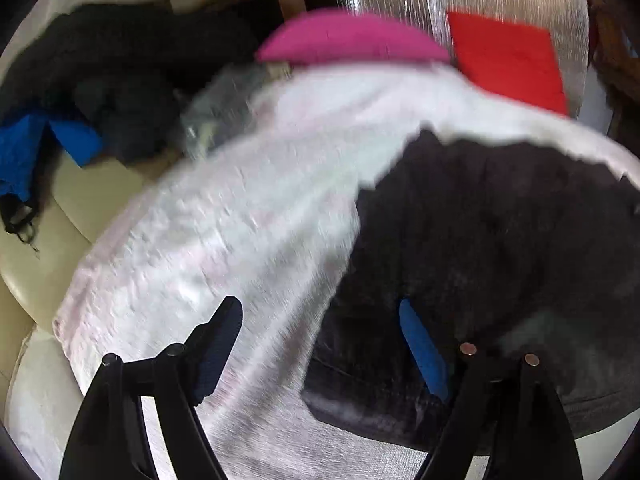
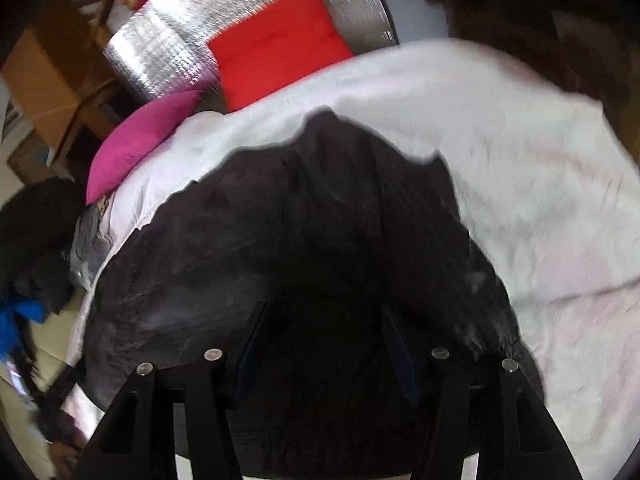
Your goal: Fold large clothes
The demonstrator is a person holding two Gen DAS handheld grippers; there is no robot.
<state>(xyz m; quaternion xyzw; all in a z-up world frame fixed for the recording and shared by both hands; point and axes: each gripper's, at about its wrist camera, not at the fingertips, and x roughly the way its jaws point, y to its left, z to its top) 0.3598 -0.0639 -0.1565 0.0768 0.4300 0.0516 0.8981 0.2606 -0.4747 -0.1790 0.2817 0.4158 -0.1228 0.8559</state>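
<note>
The dark garment [image 2: 304, 240] lies spread over the white blanket [image 2: 520, 168] on the bed, in front of both cameras, its far edge ragged and uneven against the white, so the fold looks barely begun; I'd call this an early stage, with flattening and folding all left to do. The left hand-held gripper [image 1: 320, 344] hangs with its jaws wide apart: one blue pad [image 1: 424, 356] sits over the dark cloth, the other over the white blanket, and nothing is pinched between them. The right hand-held gripper [image 2: 320, 344] is directly above the middle of the dark garment, jaws about half spread, the cloth filling the space beneath them; whether the pads press on the fabric or merely hover over it, I cannot tell, for the picture is dark and smeared there. Beyond the blanket sit a pink cushion [image 1: 352, 38] and a red cushion [image 1: 508, 56] against a silver quilted mat [image 2: 172, 52]. Off to the left side a heap of dark clothes [image 1: 120, 64] with a blue piece [image 1: 24, 148] waits on a cream surface, apparently more work to come. As for containers, only a brown cardboard box [image 2: 44, 72] shows, far back in the right wrist view, and what is in it cannot be seen.
</note>
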